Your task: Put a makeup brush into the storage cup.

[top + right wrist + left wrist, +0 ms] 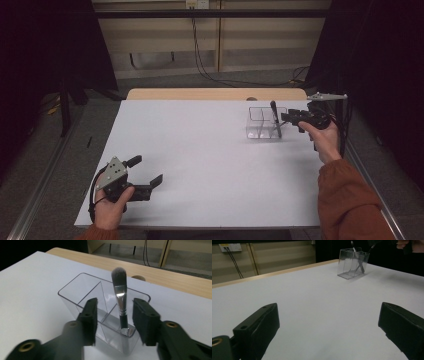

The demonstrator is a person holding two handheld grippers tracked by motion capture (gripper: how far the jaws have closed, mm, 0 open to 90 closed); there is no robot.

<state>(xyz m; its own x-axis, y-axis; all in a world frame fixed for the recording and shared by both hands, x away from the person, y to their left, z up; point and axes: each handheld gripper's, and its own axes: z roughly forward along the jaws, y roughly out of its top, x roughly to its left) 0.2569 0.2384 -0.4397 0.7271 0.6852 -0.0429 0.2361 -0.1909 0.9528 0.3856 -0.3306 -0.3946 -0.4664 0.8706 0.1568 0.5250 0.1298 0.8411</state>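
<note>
high view: broad white bench with a pale wooden strip along its far edge, grey floor around it, dark curtains at both sides, beige wall panels behind with black cables hanging down. near the far right corner of the bench, a clear plastic organiser split into compartments, with a makeup brush standing in it, bristles up, leaning a little. just beside the organiser on its right, the right gripper, held level by a hand in a rust-coloured sleeve, grey three-cornered plate above it. well apart at the near left, the left gripper low over the bench, jaws spread with nothing between them.

right gripper view: close look that the high view cannot give. organiser seen with thin dividers, brush in the nearest compartment, its black handle resting against the near corner, silver ferrule and grey-tipped bristles rising above the rim. jaws parted on either side of the brush, pads clear of it, no pinch.

left gripper view: own two jaws far apart over bare white bench, organiser small in the distance, wall socket and cables at upper left.
</note>
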